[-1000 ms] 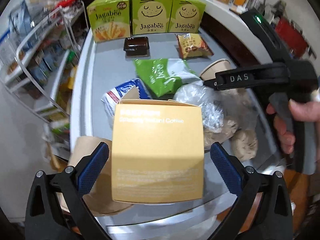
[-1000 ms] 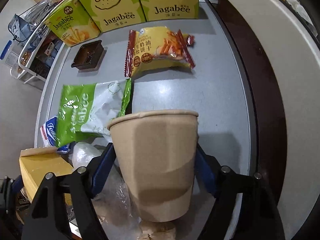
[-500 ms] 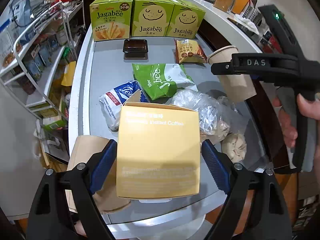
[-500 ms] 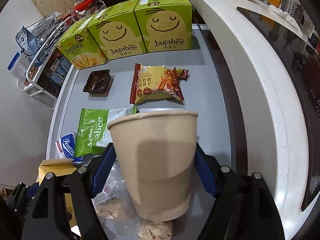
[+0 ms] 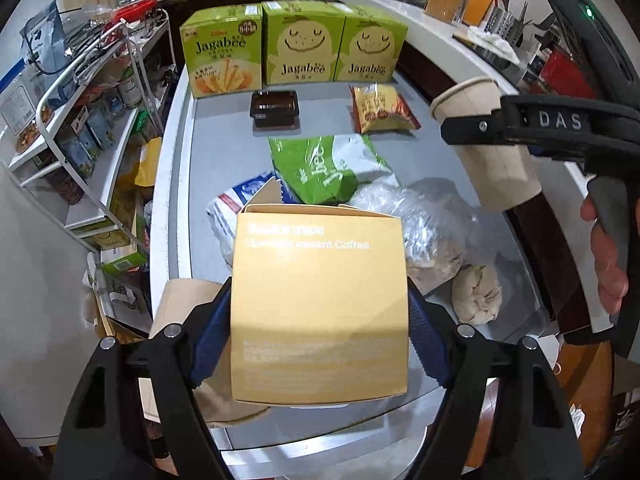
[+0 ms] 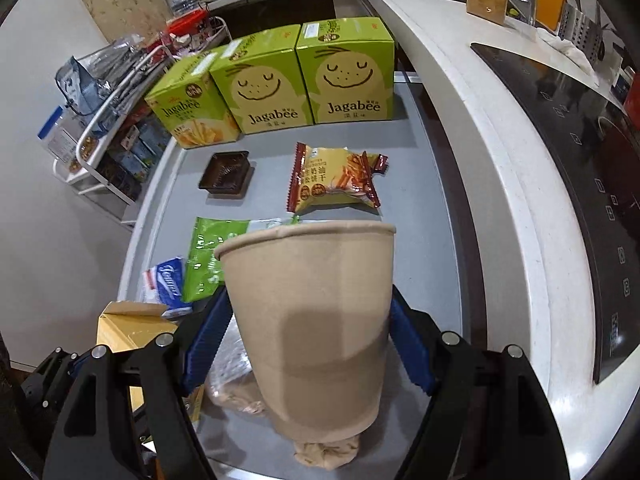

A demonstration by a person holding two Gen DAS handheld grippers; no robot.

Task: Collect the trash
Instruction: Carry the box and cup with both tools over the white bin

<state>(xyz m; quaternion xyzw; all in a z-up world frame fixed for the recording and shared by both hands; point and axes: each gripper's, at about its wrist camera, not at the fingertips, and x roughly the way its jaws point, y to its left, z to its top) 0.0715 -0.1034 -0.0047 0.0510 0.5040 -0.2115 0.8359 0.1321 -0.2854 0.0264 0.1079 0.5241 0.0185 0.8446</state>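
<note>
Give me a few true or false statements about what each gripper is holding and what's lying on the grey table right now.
1. The left gripper clamps a yellow cardboard coffee box. True.
2. The right gripper is open and holds nothing. False: it grips a tan paper cup.
3. Three green Jagabee boxes stand at the table's far end. True.
4. The small dark plastic tray sits inside the cup. False: it lies on the grey table, near the boxes.
</note>
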